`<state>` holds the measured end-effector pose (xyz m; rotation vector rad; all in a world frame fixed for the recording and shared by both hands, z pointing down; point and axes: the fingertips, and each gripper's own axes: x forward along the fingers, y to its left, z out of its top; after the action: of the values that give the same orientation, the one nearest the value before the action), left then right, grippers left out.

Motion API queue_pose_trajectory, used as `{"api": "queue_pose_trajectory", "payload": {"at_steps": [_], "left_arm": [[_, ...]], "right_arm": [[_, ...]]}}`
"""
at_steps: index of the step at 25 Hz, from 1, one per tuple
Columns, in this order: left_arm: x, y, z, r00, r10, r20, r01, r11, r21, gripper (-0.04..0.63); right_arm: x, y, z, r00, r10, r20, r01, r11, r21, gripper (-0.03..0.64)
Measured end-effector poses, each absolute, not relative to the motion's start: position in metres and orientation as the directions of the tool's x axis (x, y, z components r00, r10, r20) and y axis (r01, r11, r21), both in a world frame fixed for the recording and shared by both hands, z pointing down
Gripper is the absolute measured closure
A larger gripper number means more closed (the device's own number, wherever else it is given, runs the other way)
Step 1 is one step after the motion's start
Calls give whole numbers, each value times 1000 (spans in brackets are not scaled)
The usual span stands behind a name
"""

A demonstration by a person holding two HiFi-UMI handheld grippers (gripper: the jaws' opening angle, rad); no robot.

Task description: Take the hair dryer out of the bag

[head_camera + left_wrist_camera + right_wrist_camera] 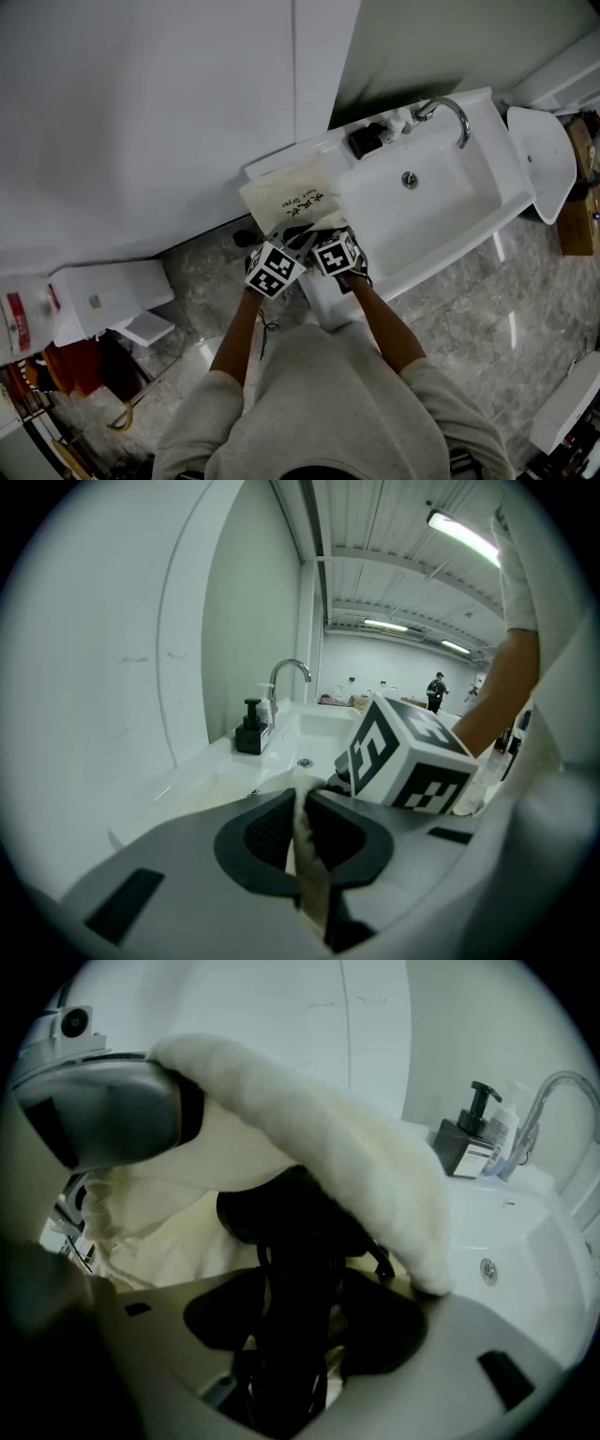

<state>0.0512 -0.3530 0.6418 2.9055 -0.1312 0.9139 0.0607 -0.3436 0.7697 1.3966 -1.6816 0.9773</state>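
While the person leaned over the white sink (506, 178), both grippers met at the near end of a cream cloth bag (291, 192) that lay on the sink's flat top, just left of the bowl. The left gripper (300, 803) had its jaws almost together, pinching a fold of the bag's pale cloth between the ribbed pads. In the right gripper view that pinched edge was held up, so the bag's mouth gaped. The right gripper (298, 1321) reached into that mouth with its jaws set wide. The black hair dryer (286, 1227) sat partly inside the bag, under the raised cloth. Its dark body and looped cord ran down between the right jaws, with slivers of pale cloth showing between it and the pads. Black lettering marked the bag's upper face. A black soap dispenser (364, 141) and a curved chrome tap (452, 114) stood at the bowl's far side, well apart from the grippers.
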Motion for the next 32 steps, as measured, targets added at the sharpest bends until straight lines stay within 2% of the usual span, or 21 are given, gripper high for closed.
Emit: {"api": "queue_pose_trajectory", "payload": {"at_steps": [9,19,32], "left_arm": [[47,-360,643,823,-47,567,-141,-982,124,568],[47,-359,645,827,-54,560,-163,-976,146,568],[44,-361,654,806,-83,585,-191,-974,125,568]], "right_arm": [[61,-345,774,-96,-390,916,-989,142,-43,388],[60,-346,775,-154,-406,901,-986,126,-112,433],[50,-314,761,-265,-429,864,-961,187,-202,437]]}}
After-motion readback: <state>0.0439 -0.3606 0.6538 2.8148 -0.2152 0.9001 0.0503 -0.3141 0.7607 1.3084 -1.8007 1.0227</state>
